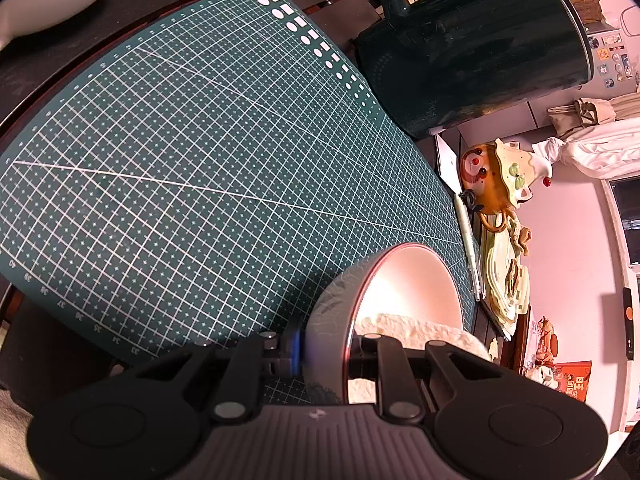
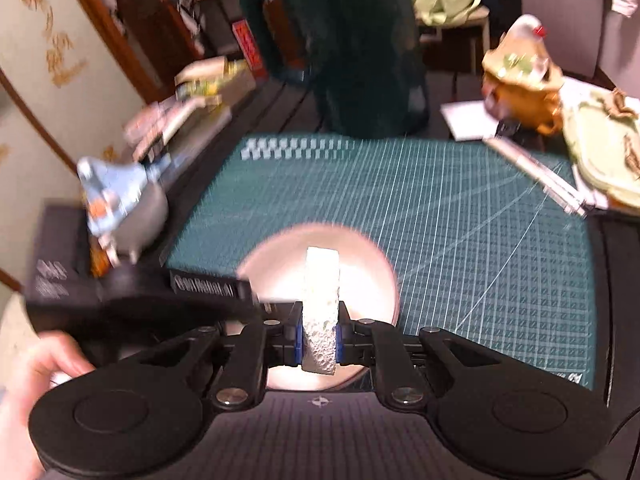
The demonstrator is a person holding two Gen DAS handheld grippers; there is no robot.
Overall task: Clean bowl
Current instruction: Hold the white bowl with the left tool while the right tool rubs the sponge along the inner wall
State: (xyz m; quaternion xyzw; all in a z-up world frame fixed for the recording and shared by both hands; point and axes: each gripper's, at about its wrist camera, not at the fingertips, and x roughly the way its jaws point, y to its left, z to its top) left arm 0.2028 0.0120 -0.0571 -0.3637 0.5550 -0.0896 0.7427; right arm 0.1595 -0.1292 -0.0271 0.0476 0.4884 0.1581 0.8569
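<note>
Dark wood of the table (image 1: 52, 340) is being covered across most of both views by one green cutting mat (image 1: 208, 168) printed with a white grid. One bowl (image 1: 412, 280) is being held tilted on edge over the mat's near corner by the left hand-held gripper (image 1: 324, 354), whose jaws are being kept narrow and clamped across the bowl's rim, one finger outside the grey wall and one inside. One folded white paper towel (image 2: 321, 308) is being pinched upright between the almost closed jaws of the right hand-held gripper (image 2: 320, 350) and is being pressed down into the pale inside of the bowl. In the left wrist view the same towel is being seen as a fluffy white mass at the bowl's lower rim, partly hidden behind the gripper's right finger. One large dark green jug (image 1: 472, 48) with a handle is standing at the mat's far edge, its top being cut off by the frame. One orange-and-cream ceramic teapot (image 1: 496, 176) and one pale green tray (image 1: 504, 276) are being shown beside the mat, with a thin white pen-like stick (image 1: 470, 240) lying along its edge. One hand (image 2: 28, 384) is being cropped at the lower left of the right wrist view. That view is being smeared by motion blur, so the blue-and-grey object (image 2: 116, 204) and the stacked boxes at the left cannot be made out, and the dark box under the bowl is being half hidden.
</note>
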